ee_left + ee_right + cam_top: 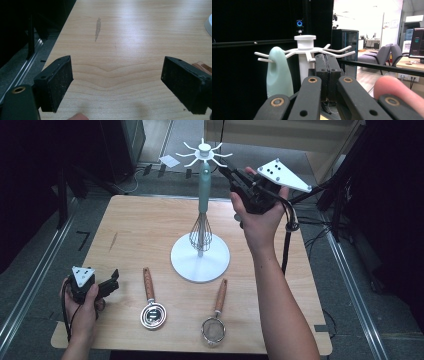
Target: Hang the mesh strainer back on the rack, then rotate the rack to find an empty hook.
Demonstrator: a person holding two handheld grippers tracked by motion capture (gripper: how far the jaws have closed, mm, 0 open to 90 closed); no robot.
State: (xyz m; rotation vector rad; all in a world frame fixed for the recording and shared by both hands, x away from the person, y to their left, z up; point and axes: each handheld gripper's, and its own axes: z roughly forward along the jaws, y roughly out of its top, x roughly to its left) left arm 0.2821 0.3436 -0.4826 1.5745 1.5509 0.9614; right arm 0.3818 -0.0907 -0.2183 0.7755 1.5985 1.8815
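Note:
A white utensil stand (200,262) rises from the middle of the table, its hooked hub (203,153) at the top. A teal-handled whisk (203,205) hangs from one hook, wires down. My right gripper (225,170) is held high, just right of the hub, with its jaws shut and nothing between them. In the right gripper view the shut jaws (327,66) point at the hub (305,41), and the teal handle (278,72) hangs to their left. My left gripper (111,281) rests at the table's near left, open over bare wood (117,85).
A wooden-handled metal scoop (151,306) and a wooden-handled small strainer (216,319) lie near the front edge of the wooden table (140,225). The scoop's handle (202,67) and the stand's base (209,23) show at the right edge of the left gripper view.

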